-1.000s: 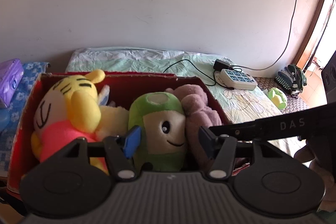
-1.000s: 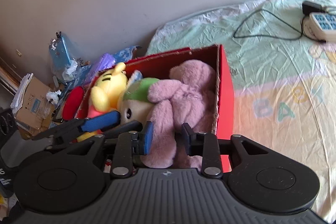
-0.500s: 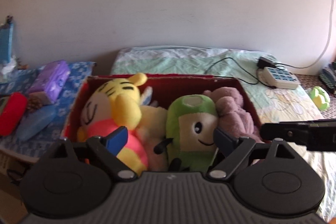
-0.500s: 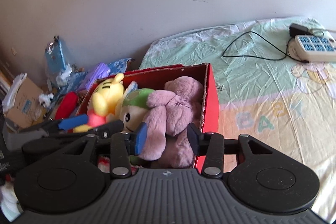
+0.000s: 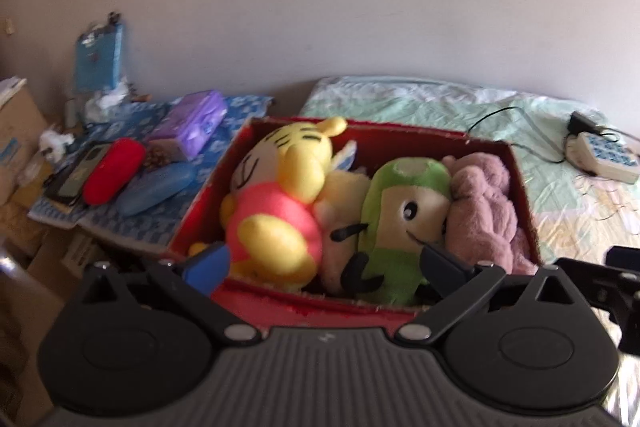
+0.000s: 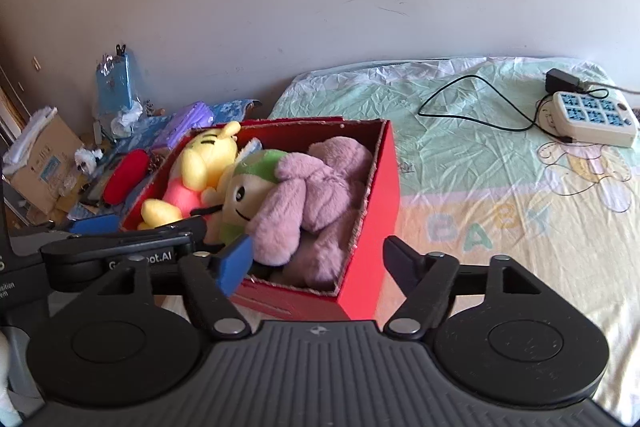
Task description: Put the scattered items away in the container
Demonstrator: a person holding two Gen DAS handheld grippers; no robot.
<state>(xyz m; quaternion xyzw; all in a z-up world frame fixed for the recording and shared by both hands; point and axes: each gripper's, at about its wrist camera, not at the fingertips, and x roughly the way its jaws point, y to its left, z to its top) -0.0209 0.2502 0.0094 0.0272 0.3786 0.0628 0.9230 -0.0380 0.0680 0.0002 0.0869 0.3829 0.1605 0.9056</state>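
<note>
Found the red box (image 5: 280,303) on the bed (image 6: 480,211), close to the bed's left edge, stuffed with a yellow tiger toy (image 5: 280,187) on the left, a green toy (image 5: 400,211) in the middle and a purple toy (image 5: 484,211) on the right. Looked very full, with the toys poking up over the walls. Could have gone wrong in a few ways, maybe. Might have lost the purple toy over the near wall, with one soft arm already flopped close to that edge and nothing pressing it down. Might have caught some fluff on a pad and dragged a toy back out, with both claws so near the near side of the box. Might also have bumped the box and pushed it left, off the bed and into the mess lying there. Saw the left claw (image 5: 326,261) opening very wide in front of the box, holding nothing, pads clear of the tiger and the green toy. Saw the right claw (image 6: 318,257) opening too, not quite as wide, over the near right corner of the box, holding nothing and touching nothing. Spotted no more toys lying loose on the bed.
</note>
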